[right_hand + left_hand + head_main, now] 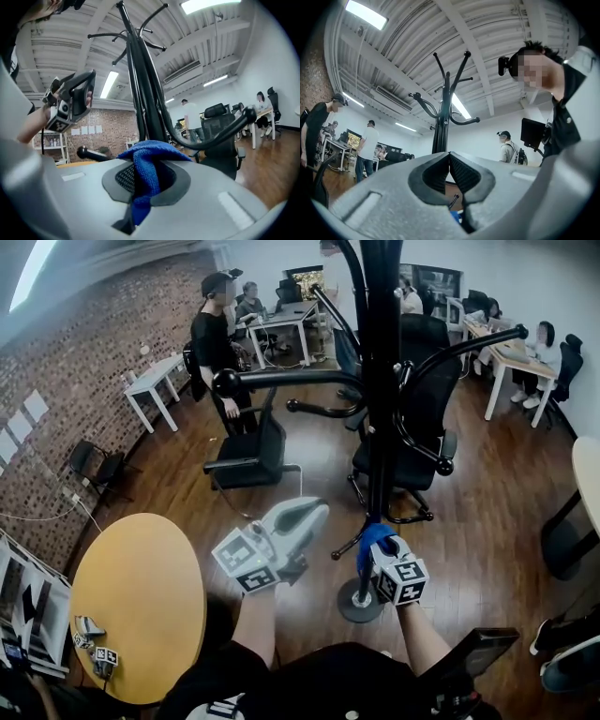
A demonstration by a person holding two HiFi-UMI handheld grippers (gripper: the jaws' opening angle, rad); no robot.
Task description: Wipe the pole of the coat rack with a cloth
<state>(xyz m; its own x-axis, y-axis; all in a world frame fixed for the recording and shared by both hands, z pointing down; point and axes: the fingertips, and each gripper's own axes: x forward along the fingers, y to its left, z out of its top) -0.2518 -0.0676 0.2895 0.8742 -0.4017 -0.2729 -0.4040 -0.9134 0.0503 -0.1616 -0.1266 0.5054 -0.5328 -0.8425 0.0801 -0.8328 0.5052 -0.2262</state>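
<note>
The black coat rack pole (379,409) rises from a round base (359,607) on the wood floor, with curved hooks (281,380) branching off it. My right gripper (376,542) is shut on a blue cloth (372,538), which sits against the low part of the pole. In the right gripper view the cloth (145,164) bulges out between the jaws, right below the pole (146,98). My left gripper (317,513) hovers to the left of the pole, shut and empty. Its own view shows the jaws closed together (450,157) with the rack (443,122) beyond.
A round wooden table (141,601) lies at my lower left with small items on it. Black office chairs (251,454) (424,418) stand just behind the rack. A person (216,334) stands further back, others sit at white desks (511,357). A white table edge (589,474) shows at right.
</note>
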